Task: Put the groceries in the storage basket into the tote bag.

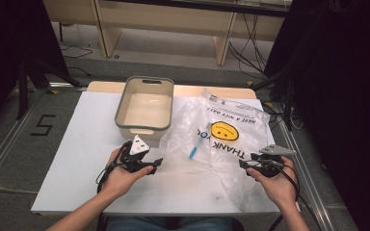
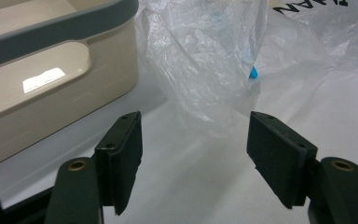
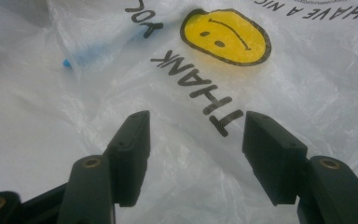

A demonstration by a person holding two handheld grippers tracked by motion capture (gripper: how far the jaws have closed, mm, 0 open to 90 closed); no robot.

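Early stage: plastic bag (image 1: 221,139) flat on table (image 1: 77,183) beside empty bin (image 1: 144,103), left gripper (image 1: 155,163) and right gripper (image 1: 244,166) wide open, holding nothing; bag pickup pending.

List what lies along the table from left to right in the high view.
left gripper → grey-rimmed bin → small blue item under the plastic → yellow smiley print on the plastic bag → right gripper

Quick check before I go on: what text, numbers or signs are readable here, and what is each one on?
"THANK YOU": black print on the clear plastic bag, beside its yellow smiley face.
"HAVE A NICE DAY!": same bag, above the face.
"5": dark mark on the floor left of the table.
Smaller print at the bag's top edge: too blurred.
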